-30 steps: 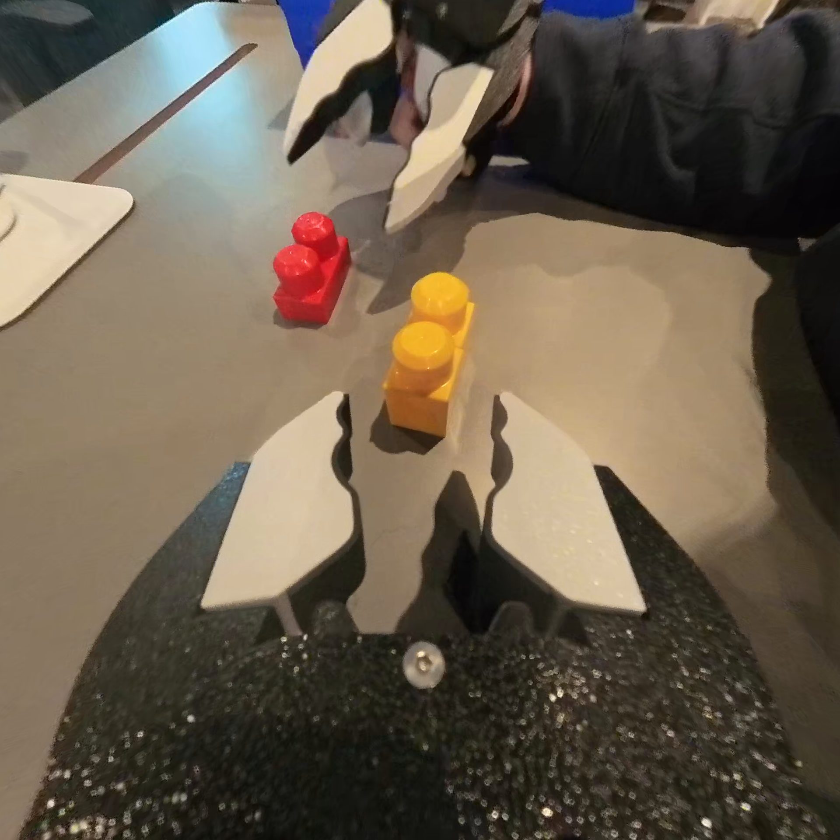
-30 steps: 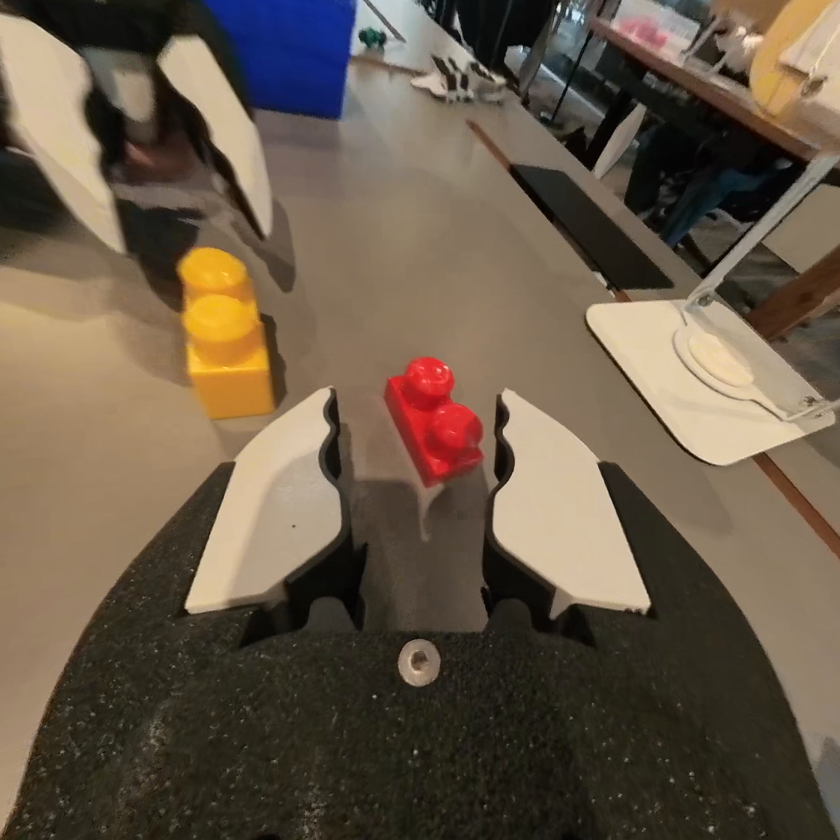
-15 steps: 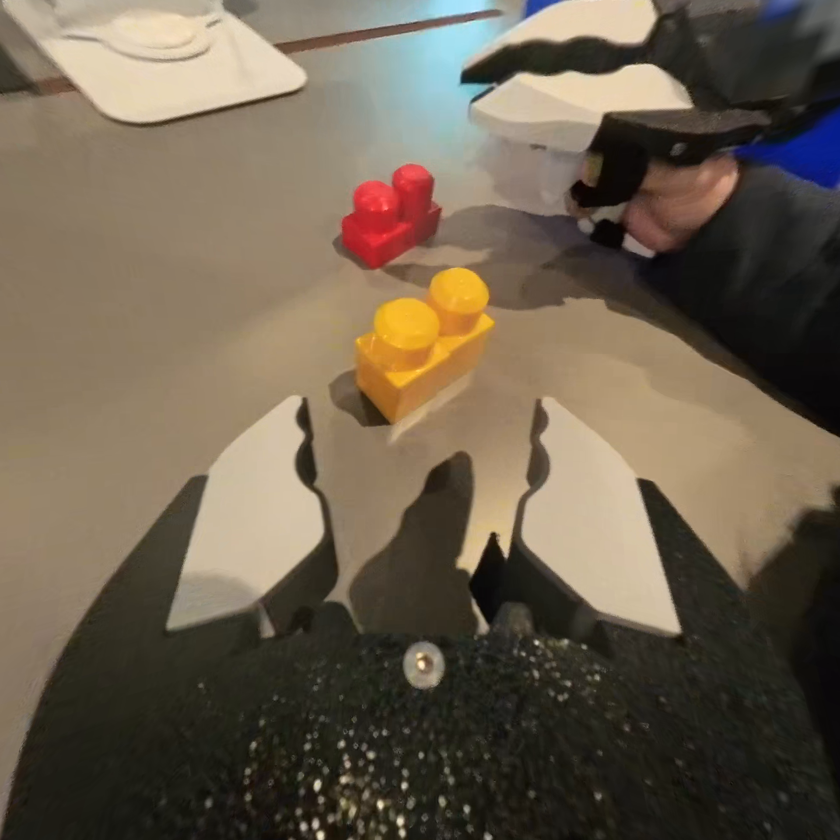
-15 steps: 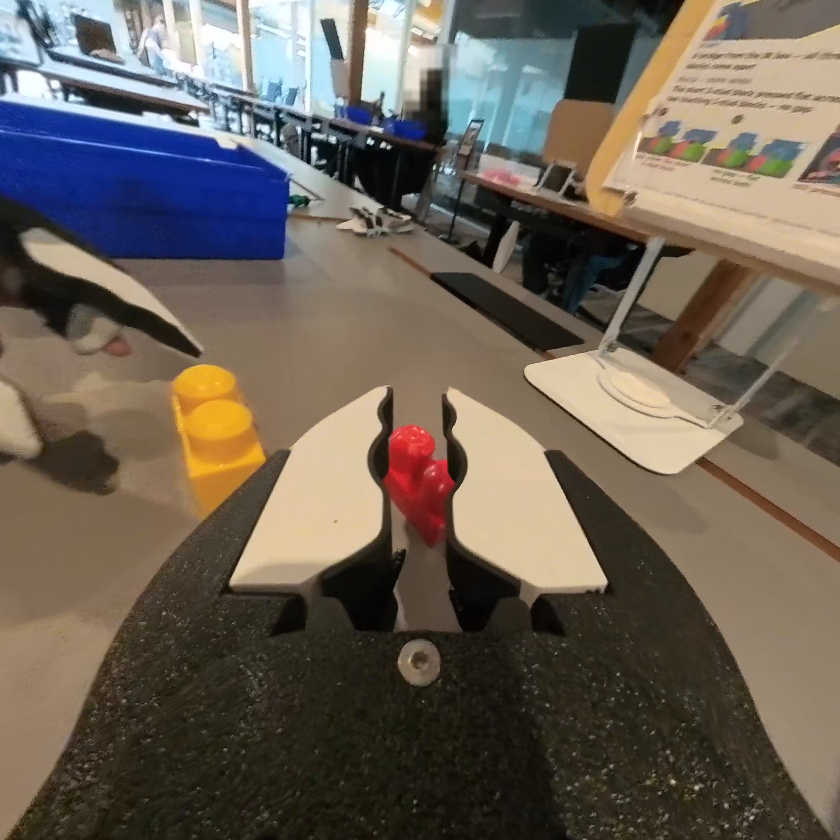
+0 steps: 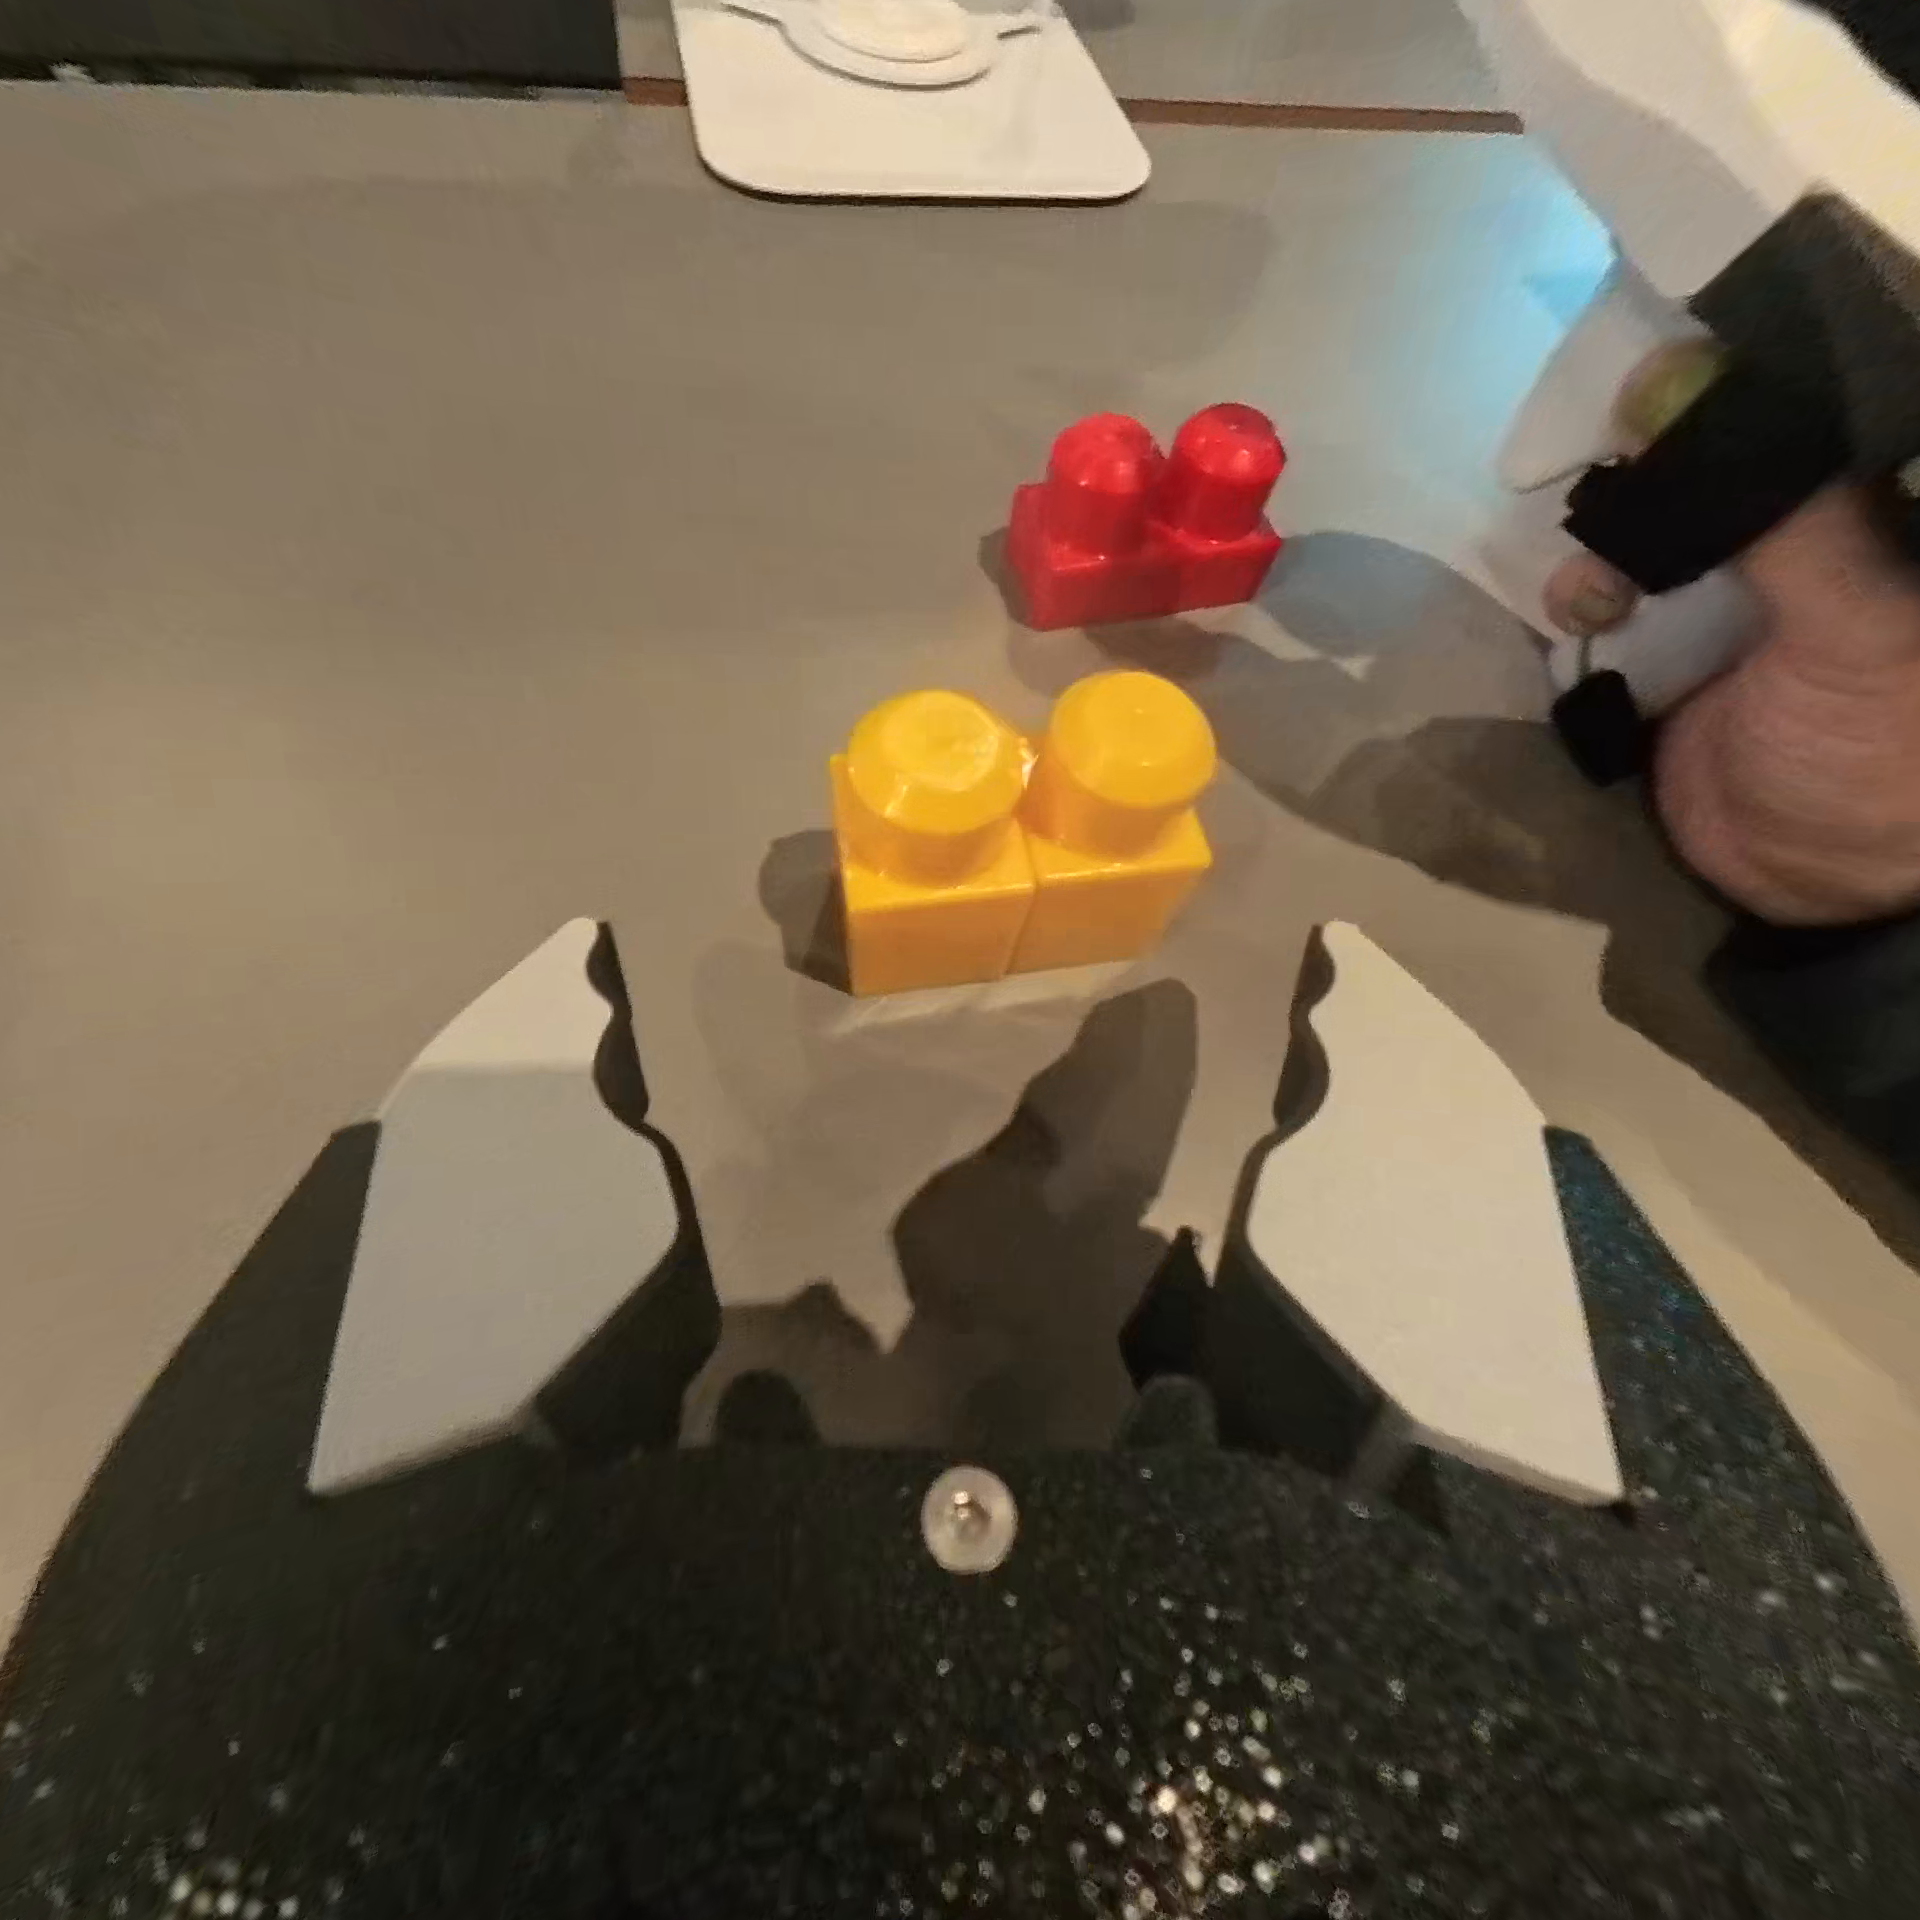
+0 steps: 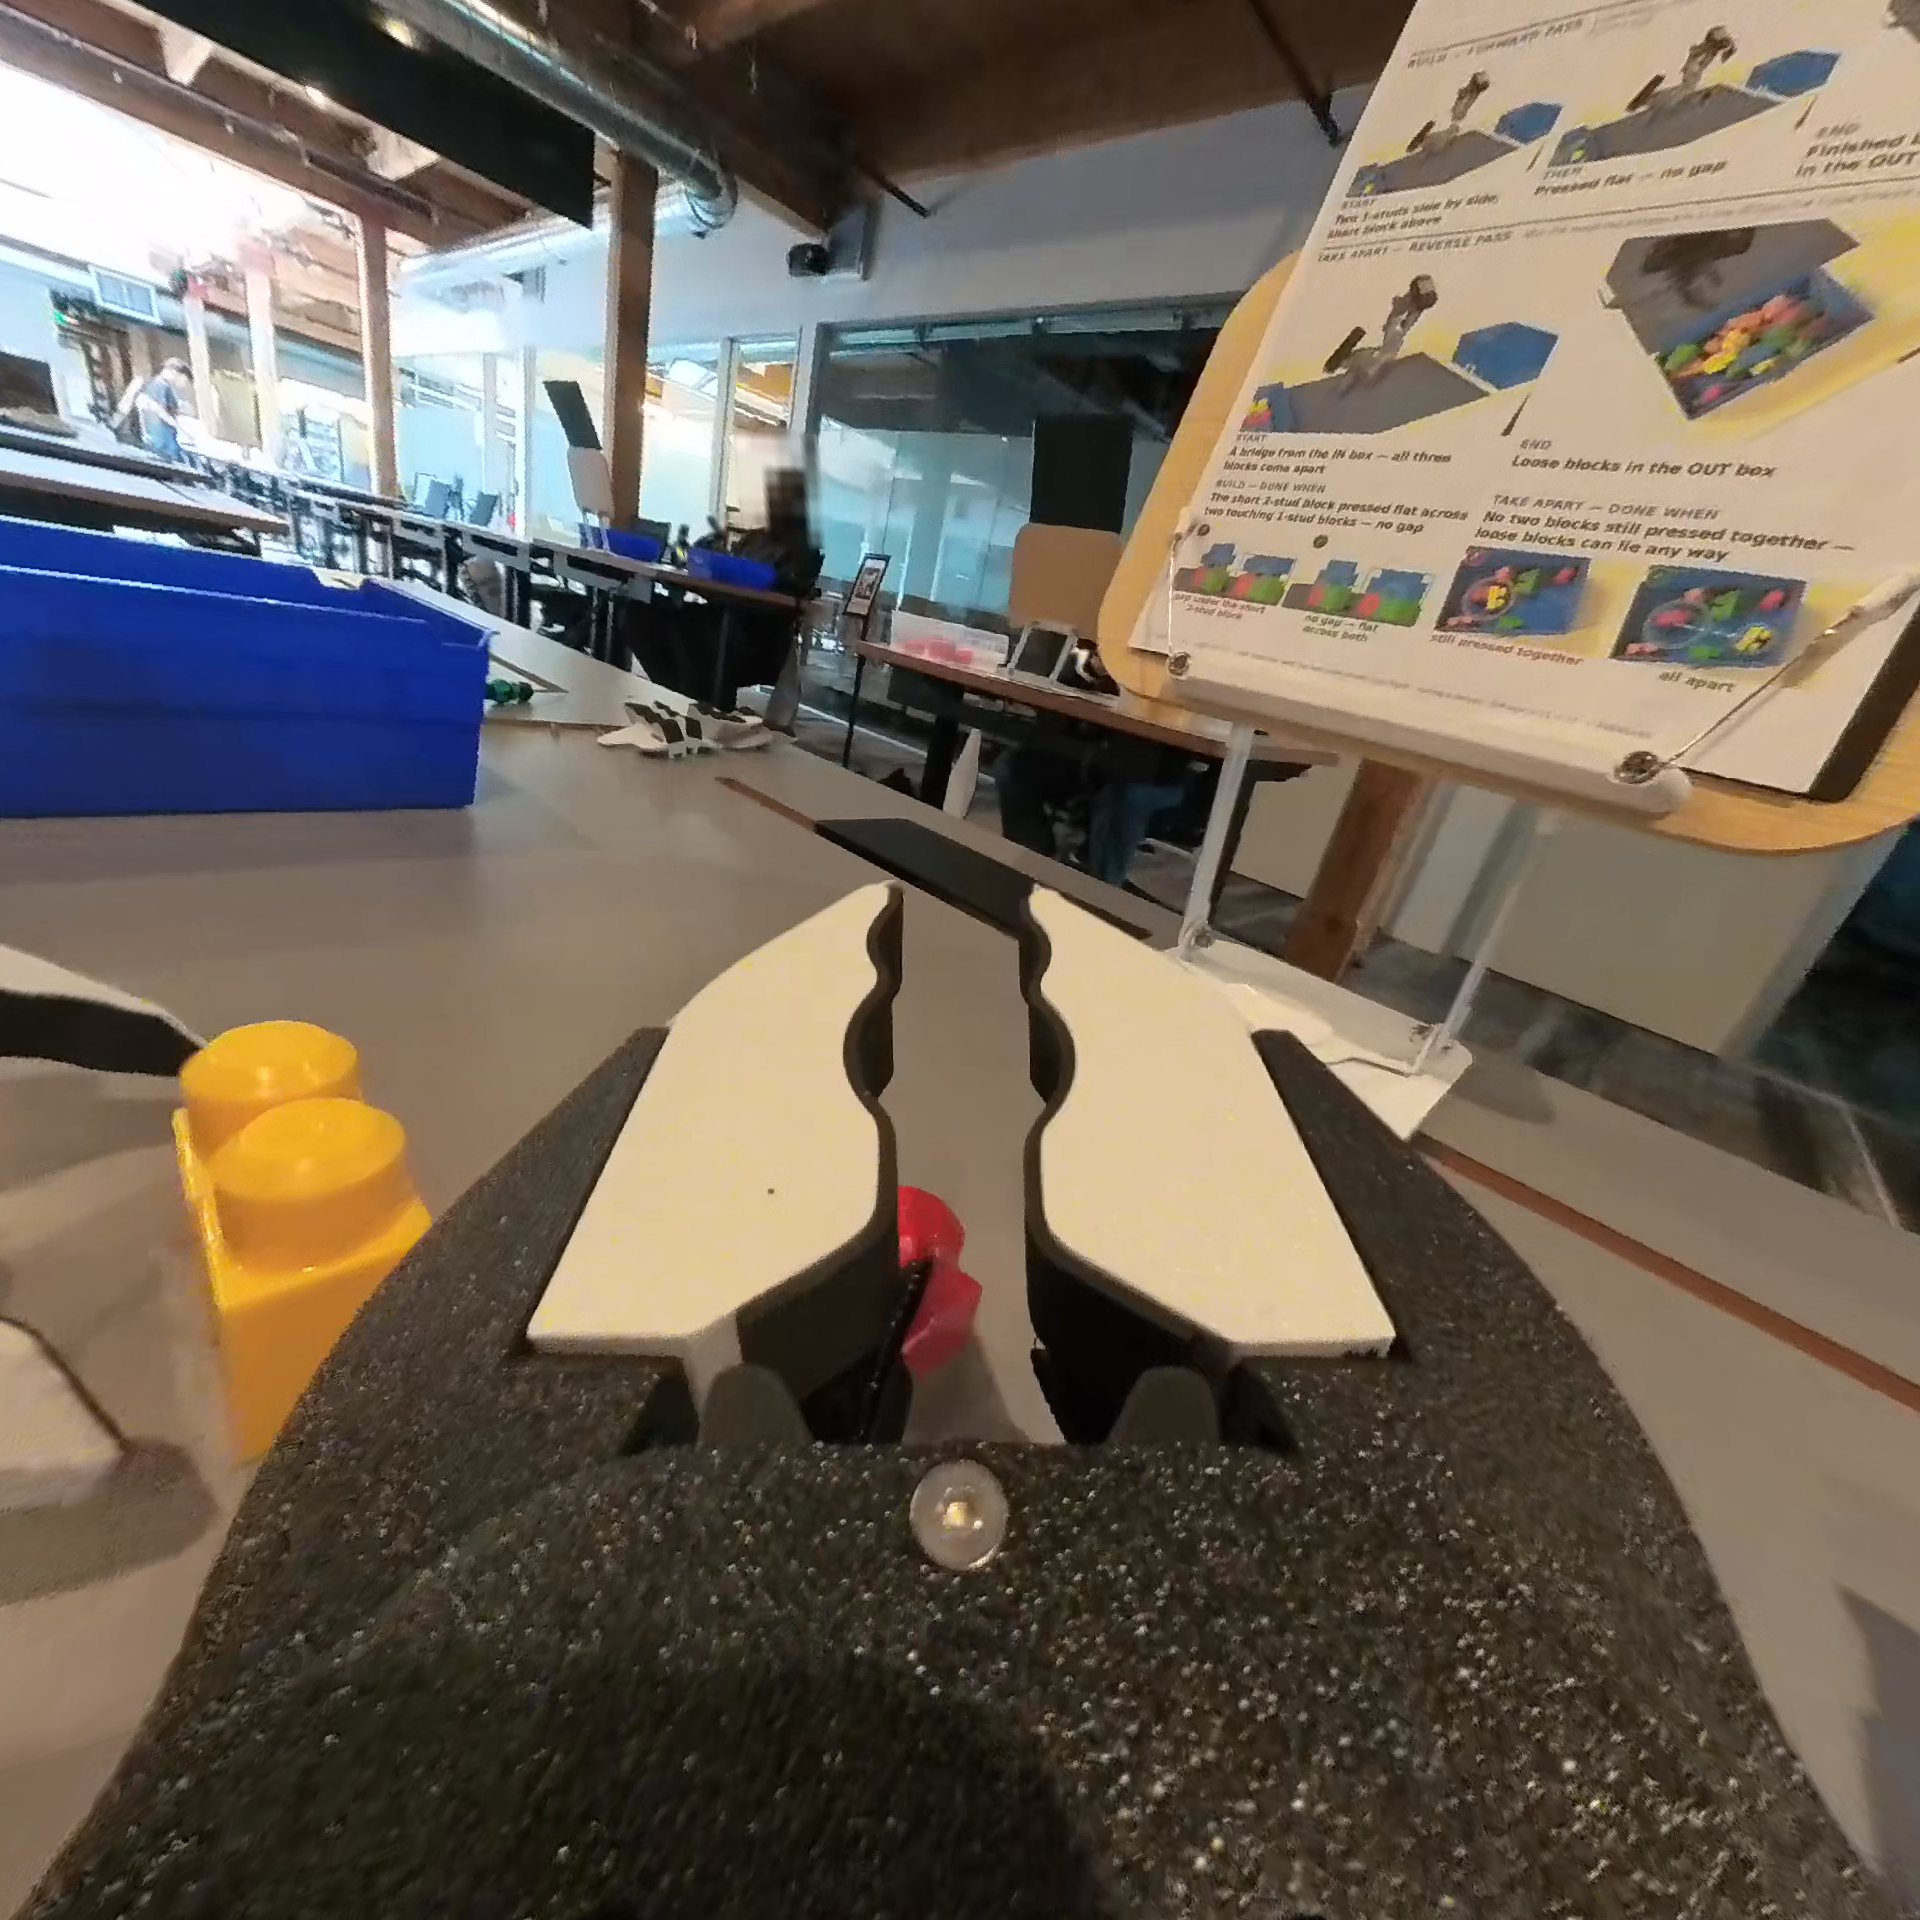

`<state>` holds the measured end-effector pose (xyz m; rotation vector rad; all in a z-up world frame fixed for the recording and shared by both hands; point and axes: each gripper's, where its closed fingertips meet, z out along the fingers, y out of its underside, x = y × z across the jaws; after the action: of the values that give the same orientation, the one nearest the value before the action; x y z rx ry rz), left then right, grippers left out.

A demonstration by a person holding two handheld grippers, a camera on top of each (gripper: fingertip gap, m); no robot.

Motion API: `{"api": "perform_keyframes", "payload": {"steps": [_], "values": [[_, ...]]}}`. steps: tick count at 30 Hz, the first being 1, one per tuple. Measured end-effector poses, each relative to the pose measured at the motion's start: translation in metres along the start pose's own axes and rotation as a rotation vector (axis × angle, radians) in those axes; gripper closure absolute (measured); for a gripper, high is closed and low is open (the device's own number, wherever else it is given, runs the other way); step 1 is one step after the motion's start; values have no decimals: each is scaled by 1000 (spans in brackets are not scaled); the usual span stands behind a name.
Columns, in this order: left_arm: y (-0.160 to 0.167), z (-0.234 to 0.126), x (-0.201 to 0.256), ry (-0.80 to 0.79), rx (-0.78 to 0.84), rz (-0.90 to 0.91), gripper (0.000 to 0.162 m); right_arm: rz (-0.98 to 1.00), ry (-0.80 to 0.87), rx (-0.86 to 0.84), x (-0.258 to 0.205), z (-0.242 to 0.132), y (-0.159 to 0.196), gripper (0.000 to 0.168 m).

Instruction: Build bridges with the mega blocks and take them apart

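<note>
Swung round on the left side: faces the yellow pair broadside now, where a second ago met it end-on. Holds the left claw wide and empty, spread further than a second ago, tips just short of the pair and not touching it.

Narrowed on the right: from wide either side of the red block a second ago to a slim gap at the right claw now. Dropped low and level over the worktop too. Shows the red deep in the throat in the right wrist view, partly hidden by one finger. Cannot tell whether pinched or only straddled; seems to leave a sliver of room on one side. Blurs that claw and the hand gripping it at the edge of the left wrist view, so no help there.

Means, most likely, the build barely begun: red being fetched, not yet lifted, nothing pressed together. Still to come, by this reading: raising the red and seating it across both yellow studs.

Looks like two glossy one-stud cubes, touching side by side with a seam between, studs up, upright on the worktop. Red shorter, two studs on a low base, glossy, flat on the worktop just behind the yellow and apart from it.
</note>
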<state>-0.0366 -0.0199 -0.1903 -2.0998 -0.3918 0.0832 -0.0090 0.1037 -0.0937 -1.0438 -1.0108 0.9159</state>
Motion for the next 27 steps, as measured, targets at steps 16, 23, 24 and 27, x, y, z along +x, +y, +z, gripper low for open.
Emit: {"api": "perform_keyframes", "payload": {"steps": [16, 23, 24, 27], "values": [[5, 26, -1, -285, -121, 27, 57, 178, 0, 60, 14, -3, -9, 146], [3, 29, -4, -317, -125, 45, 61, 214, -26, 56, 12, -3, -7, 144], [2, 30, -3, -319, -123, 51, 61, 217, -30, 54, 11, -3, -7, 144], [0, 31, -3, -320, -122, 56, 63, 224, -40, 50, 10, -4, -6, 144]]}}
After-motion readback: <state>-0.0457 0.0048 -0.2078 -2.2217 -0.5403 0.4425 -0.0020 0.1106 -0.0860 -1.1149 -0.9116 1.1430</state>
